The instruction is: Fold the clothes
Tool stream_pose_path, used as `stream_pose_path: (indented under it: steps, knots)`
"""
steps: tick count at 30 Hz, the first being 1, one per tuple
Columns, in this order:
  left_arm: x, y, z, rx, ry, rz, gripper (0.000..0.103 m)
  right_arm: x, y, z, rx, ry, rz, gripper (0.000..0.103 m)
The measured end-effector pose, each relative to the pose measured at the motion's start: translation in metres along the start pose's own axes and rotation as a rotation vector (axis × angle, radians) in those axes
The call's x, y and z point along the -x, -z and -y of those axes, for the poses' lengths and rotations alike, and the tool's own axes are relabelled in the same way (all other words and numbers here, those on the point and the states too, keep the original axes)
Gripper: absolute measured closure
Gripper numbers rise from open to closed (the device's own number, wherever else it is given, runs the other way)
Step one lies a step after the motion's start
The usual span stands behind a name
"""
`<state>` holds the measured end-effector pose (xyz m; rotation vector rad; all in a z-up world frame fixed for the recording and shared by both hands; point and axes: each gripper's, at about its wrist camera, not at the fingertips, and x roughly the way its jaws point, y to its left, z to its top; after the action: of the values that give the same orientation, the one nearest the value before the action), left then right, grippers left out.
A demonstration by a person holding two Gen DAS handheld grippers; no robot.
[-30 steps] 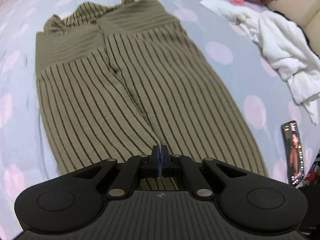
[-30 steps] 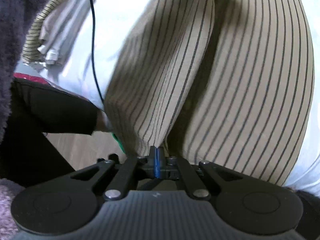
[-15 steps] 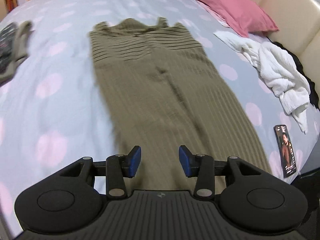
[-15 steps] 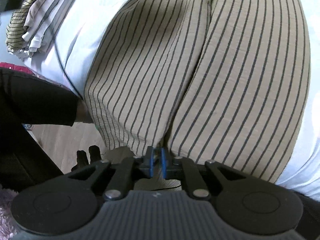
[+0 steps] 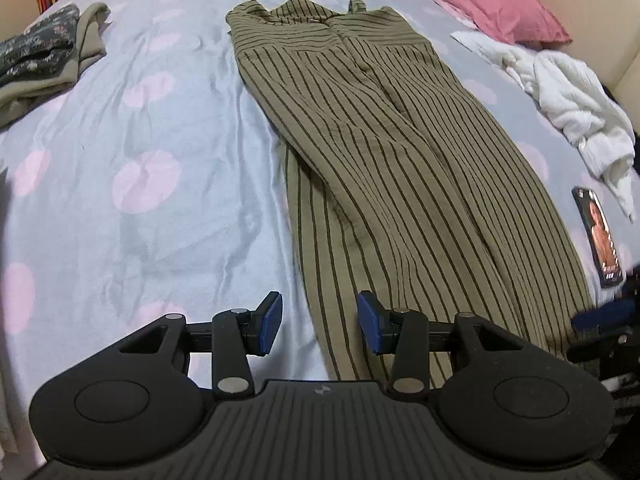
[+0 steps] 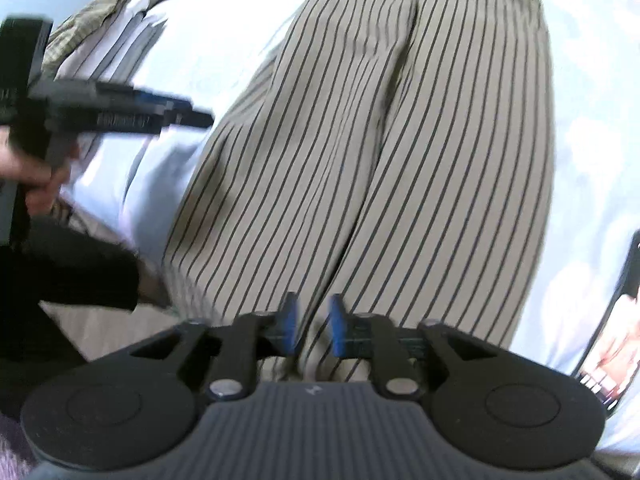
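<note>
Striped trousers (image 5: 384, 152) lay flat along the bed (image 5: 140, 168), left hand-held gripper (image 5: 318, 322) spread wide, empty, right hand-held gripper (image 6: 313, 330) parted, gripping nothing, at the hem

1. We lose the hem of the striped trousers (image 5: 400, 184) behind the left gripper (image 5: 319, 322) body; in the right wrist view the waistband runs past the top edge.
2. The left gripper (image 6: 120, 114) is smeared by motion there, so we cannot judge its jaws from that side.
3. The phone (image 6: 616, 336) is cut by the right edge.
4. The folded pile (image 6: 104, 40) is too blurred to identify.
</note>
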<state>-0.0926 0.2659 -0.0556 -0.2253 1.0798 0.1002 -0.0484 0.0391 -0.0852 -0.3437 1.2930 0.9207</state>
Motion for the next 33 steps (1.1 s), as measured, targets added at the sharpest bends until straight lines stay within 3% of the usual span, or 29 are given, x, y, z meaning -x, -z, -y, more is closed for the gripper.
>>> stream_pose_path:
  steps: [7,14,21,33]
  knots:
    - [-0.012,-0.021,-0.013,0.042,0.024,0.045,0.064,0.001,-0.056,0.003,0.043,0.075,0.069,0.067]
    - [-0.027,-0.056,-0.029,0.109,0.083,0.086,0.067,-0.021,-0.118,0.020,0.028,0.122,0.050,0.067]
    - [-0.047,-0.125,-0.060,0.147,0.089,0.132,0.067,-0.039,-0.186,0.048,-0.035,0.099,0.106,0.068]
    - [-0.117,-0.225,-0.130,0.249,0.112,0.179,0.067,-0.077,-0.333,0.102,-0.087,0.016,0.292,0.068]
